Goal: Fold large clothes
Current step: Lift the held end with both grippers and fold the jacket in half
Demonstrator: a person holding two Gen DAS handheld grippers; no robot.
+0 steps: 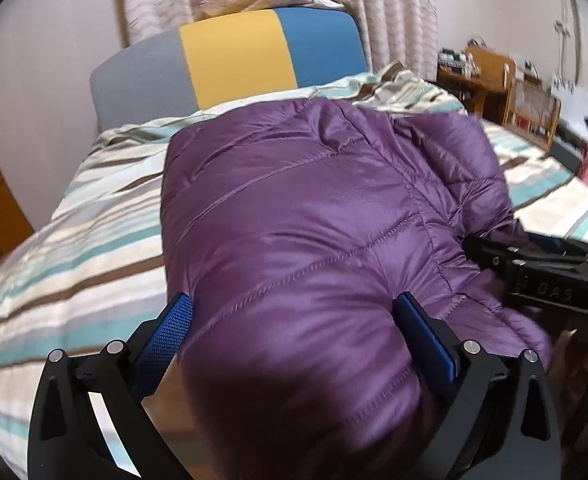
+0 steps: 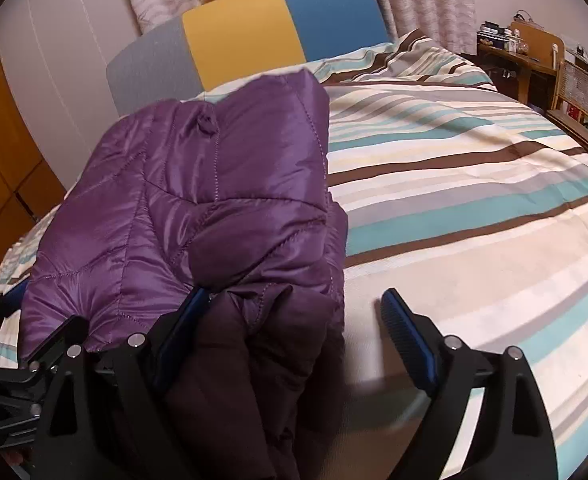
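Observation:
A purple quilted down jacket (image 1: 294,200) lies folded in a thick bundle on the striped bed cover (image 1: 74,240). My left gripper (image 1: 294,312) straddles its near end with jaws wide apart. The padding bulges between the blue pads (image 1: 166,336), and bare sheet shows beside the left one. In the right wrist view the jacket (image 2: 194,200) fills the left half. My right gripper (image 2: 294,304) is open. Its left finger rests against the dark near fold, and bare bed cover (image 2: 454,200) separates the cloth from the right pad. The right gripper (image 1: 534,264) also reaches in at the jacket's right edge.
A grey, yellow and blue headboard (image 2: 246,32) stands at the far end, with curtains (image 1: 374,20) behind it. A wooden desk and chair (image 2: 574,92) stand at the far right. Orange wooden cabinet doors (image 2: 2,160) line the left. The left gripper's body (image 2: 14,360) shows at lower left.

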